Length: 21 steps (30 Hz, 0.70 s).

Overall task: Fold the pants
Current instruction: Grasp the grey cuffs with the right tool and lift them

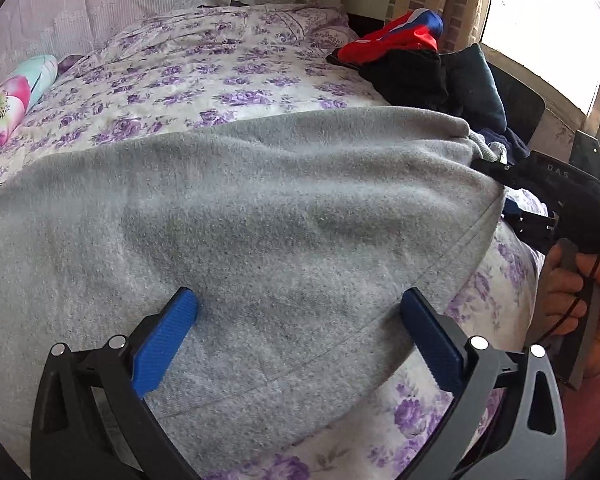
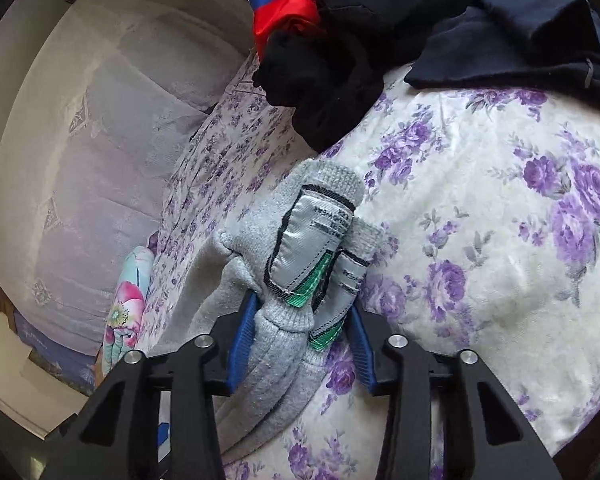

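Both tongs matter: your right tongs (image 2: 300, 320) pinch the soft, floppy grey pants (image 1: 240, 216) at the ribbed waistband, left tongs (image 1: 300, 312) gaping above the cloth.

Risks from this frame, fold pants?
1. The right gripper pinches only the bunched waistband, so it may slip out on a pull.
2. The left gripper is open over the grey pants, leaving that side unheld and free to drag.
3. The clothes pile lies close and could snag.

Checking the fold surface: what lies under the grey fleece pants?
Under the grey fleece pants lies the purple-flowered white bedspread, visible around their edges. Whatever sits directly beneath stays covered.
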Available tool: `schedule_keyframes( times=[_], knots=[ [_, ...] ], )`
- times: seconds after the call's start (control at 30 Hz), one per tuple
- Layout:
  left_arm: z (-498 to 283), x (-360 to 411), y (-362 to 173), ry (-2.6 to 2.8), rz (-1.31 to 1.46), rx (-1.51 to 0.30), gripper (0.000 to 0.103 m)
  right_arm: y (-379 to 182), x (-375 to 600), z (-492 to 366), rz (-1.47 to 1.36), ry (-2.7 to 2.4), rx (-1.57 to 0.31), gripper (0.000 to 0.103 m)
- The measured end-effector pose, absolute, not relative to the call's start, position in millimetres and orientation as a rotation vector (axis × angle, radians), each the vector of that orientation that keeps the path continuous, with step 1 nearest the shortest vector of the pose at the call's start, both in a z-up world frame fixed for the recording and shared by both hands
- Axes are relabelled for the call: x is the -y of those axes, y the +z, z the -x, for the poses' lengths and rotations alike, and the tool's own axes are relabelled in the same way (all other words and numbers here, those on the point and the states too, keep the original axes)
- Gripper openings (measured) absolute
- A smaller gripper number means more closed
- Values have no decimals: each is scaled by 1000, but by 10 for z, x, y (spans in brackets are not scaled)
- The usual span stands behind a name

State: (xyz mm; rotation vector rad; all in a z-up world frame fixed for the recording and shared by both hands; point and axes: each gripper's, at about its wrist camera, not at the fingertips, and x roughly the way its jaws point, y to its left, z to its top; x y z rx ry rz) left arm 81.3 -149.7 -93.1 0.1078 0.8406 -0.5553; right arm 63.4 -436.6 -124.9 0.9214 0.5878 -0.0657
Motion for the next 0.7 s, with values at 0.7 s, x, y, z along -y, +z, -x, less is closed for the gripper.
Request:
schedule_keyframes(
  times=[0.7],
  knots=[
    [-822, -747, -381, -270, 155, -615, 99, -538, 1029, -938, 703, -76, -415, 23]
  ],
)
